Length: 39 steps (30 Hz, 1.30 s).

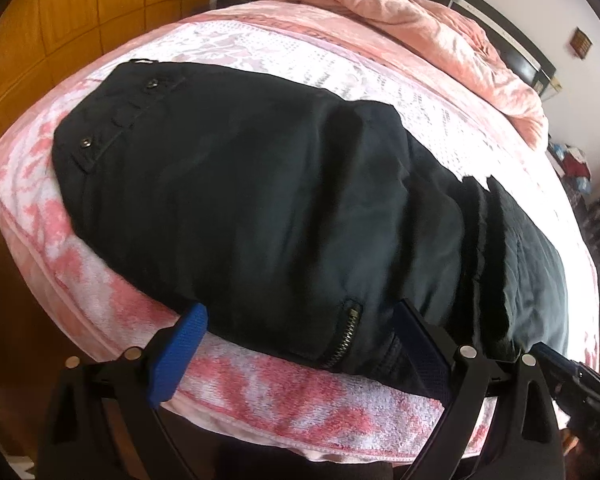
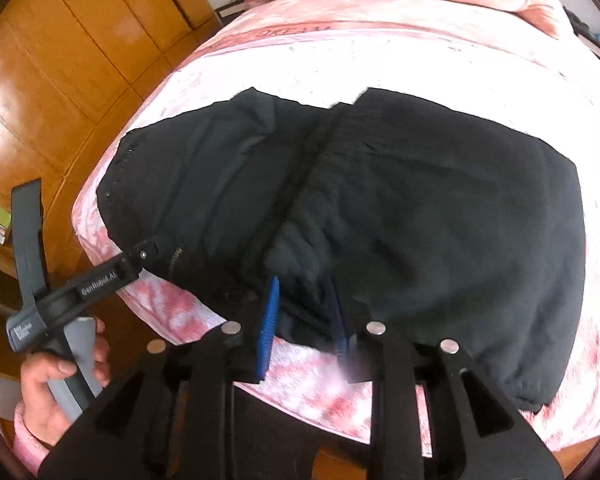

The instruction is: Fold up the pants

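Black pants lie across a pink and white blanket on a bed, waistband with snap buttons to the left. My left gripper stands wide open and straddles the near edge by a zip pocket. In the right wrist view the pants are doubled over, with a ridge down the middle. My right gripper has its jaws narrowly apart at the near hem, a bunched fold of black cloth between the blue pads. The left gripper, held by a hand, reaches the pants' left edge.
A crumpled pink duvet lies at the far end of the bed. Wooden wardrobe doors stand to the left, close to the bed's side. The bed's near edge runs just under both grippers.
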{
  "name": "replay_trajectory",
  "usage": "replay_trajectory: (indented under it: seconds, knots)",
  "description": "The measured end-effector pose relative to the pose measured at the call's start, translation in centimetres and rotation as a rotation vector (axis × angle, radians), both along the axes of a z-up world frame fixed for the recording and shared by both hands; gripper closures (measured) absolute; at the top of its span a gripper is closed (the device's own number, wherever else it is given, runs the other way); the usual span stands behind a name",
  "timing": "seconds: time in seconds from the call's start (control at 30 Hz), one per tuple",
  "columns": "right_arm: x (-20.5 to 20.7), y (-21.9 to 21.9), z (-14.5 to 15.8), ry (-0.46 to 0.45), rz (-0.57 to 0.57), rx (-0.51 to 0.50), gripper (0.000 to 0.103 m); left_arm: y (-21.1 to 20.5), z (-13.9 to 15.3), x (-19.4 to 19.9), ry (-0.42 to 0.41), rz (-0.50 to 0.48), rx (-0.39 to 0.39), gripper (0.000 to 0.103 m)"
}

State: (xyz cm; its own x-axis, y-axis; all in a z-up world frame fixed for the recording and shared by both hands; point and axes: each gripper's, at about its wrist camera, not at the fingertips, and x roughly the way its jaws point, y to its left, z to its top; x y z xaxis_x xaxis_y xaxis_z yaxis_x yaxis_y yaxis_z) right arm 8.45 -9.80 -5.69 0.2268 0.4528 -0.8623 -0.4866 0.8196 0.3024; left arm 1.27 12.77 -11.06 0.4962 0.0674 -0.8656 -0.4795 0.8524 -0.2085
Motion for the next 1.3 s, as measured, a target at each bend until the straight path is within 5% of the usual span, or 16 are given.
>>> replay_trajectory:
  seconds: [0.1, 0.17, 0.33, 0.43, 0.5, 0.6, 0.9, 1.07, 1.3]
  knots:
    - [-0.6, 0.5, -0.7, -0.009, 0.007, -0.004, 0.053, -0.2, -0.1, 0.0, 0.003, -0.005, -0.005, 0.008]
    - [-1.1, 1.3, -0.9, -0.017, 0.025, -0.018, 0.052, -0.2, 0.0, -0.2, 0.002, -0.002, -0.005, 0.008]
    - [-0.2, 3.3, -2.1, -0.033, 0.029, -0.075, 0.054, 0.0, -0.3, -0.3, 0.015, 0.005, -0.005, 0.008]
    - [1.0, 3.3, -3.2, -0.014, 0.007, -0.087, 0.067, 0.0, -0.5, -0.5, 0.021, 0.004, -0.009, 0.008]
    - [1.8, 2.7, -3.7, 0.022, -0.008, -0.044, 0.090, -0.1, -0.7, -0.4, 0.027, 0.001, -0.009, 0.008]
    - [2.3, 2.4, -3.6, 0.052, -0.015, -0.009, 0.096, -0.1, -0.8, -0.4, 0.028, -0.001, -0.008, 0.008]
    - [0.1, 5.2, -0.1, 0.037, 0.172, 0.175, 0.097, 0.7, -0.6, -0.7, 0.021, 0.036, 0.002, 0.008]
    - [-0.3, 7.2, -2.3, 0.056, 0.191, 0.054, 0.097, 0.9, -0.3, -0.7, 0.021, 0.040, 0.009, 0.008]
    - [0.9, 4.3, -2.3, 0.131, 0.163, 0.109, 0.078, -1.0, 1.7, 1.4, -0.034, -0.022, 0.015, 0.008]
